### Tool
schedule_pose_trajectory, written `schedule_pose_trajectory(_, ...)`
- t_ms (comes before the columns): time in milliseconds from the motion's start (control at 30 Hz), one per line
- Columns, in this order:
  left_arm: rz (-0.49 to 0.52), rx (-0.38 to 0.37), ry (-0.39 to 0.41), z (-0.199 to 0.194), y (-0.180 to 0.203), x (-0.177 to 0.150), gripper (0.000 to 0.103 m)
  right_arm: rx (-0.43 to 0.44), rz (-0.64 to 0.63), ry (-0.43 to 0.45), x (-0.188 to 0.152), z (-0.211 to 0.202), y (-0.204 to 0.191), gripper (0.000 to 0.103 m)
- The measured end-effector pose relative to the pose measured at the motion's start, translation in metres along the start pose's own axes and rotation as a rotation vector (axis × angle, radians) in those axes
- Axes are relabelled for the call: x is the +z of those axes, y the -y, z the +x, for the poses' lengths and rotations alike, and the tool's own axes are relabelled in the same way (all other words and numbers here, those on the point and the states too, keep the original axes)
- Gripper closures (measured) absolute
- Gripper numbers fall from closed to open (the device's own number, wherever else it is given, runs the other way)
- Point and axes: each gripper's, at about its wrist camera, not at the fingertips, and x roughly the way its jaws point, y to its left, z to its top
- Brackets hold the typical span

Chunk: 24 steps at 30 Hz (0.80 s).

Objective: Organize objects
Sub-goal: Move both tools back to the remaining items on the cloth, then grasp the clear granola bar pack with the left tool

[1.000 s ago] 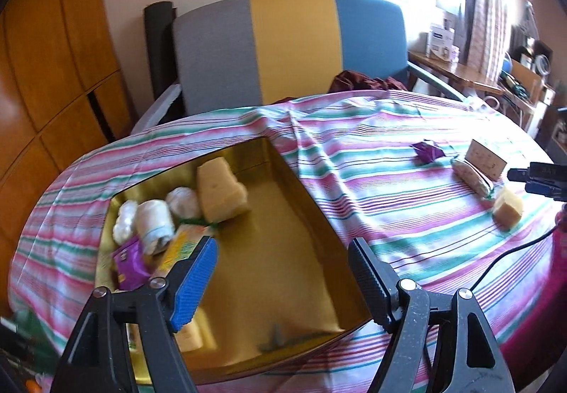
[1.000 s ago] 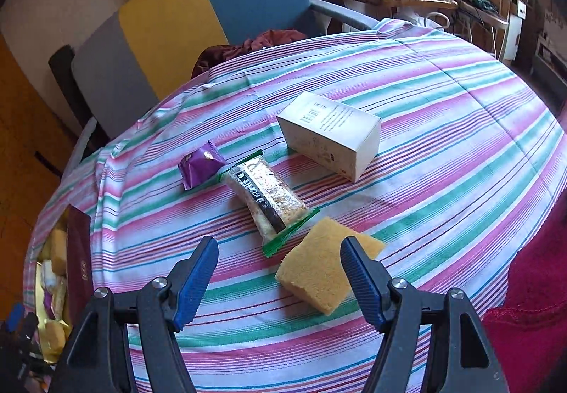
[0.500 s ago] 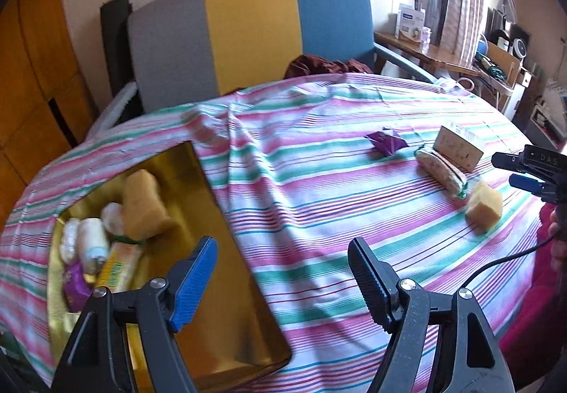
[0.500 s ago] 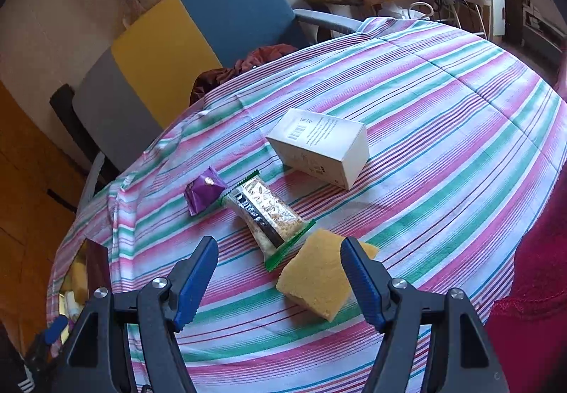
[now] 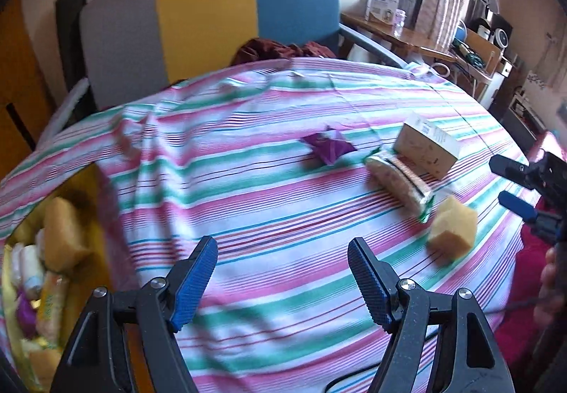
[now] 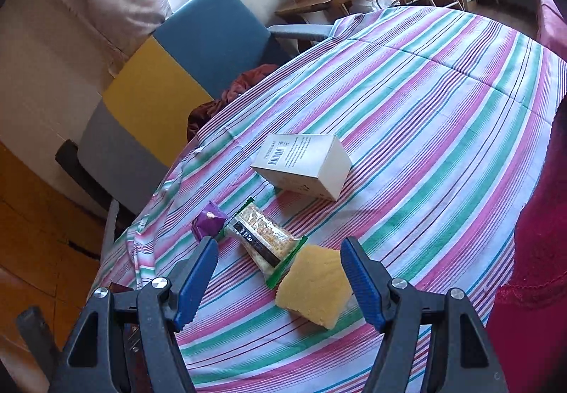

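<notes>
- Four loose things are seen on the striped tablecloth [image 6: 443,116], clustered together: a white carton [image 6: 304,169], a purple sachet [image 6: 207,224], a wrapped cereal bar [image 6: 264,240] and a yellow sponge block [image 6: 315,286]
- A gold tray [image 5: 102,251] is seen at the left edge of the left wrist view, already holding another sponge, small rolls and packets — it is judged to be the place the loose things are meant for
- The right gripper [image 6: 280,278] is held released, nothing pressed between its blue pads; the sponge block is framed low between the jaws, nearer the right-hand pad, with the cereal bar just beyond, its green end touching or nearly touching the block
- The left gripper [image 5: 283,281] is likewise released and empty, only bare cloth being framed between its jaws; the cluster lies well off to its right and the tray off to its left
- The coming move is judged to turn on this: the sponge block lies straight ahead of the right jaws, so the right hand is far the nearer
- The bar's long axis is set slantwise across the right gripper's line — a turn of the wrist would be needed for it, whereas the block could be taken almost as it lies
</notes>
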Motion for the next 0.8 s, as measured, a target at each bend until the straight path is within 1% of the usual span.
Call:
schedule_pose_trajectory(200,-0.013,-0.082,-0.064,0.035,0.033,0.027,0.029,0.026,0.013,0.001,0.001,-0.001,0.002,0.03)
schedule_pose_trajectory(433,-0.035,-0.163,-0.16,0.083,0.071,0.057,0.028,0.067,0.043,0.008,0.002,-0.003,0.007,0.03)
schedule_pose_trajectory(600,-0.03,-0.152,-0.2,0.113,0.094,0.067,0.028,0.088,0.065,0.006,0.003,-0.004,0.01,0.029)
schedule_pose_trajectory(700,-0.055,-0.146,-0.228,0.129,0.099,0.073,0.028,0.1,0.079,0.003,0.003,-0.003,0.012,0.029)
schedule_pose_trajectory(800,-0.076,-0.139,-0.232,0.14,0.103,0.078,0.028,0.106,0.088,-0.004,0.004,-0.002,0.014,0.029)
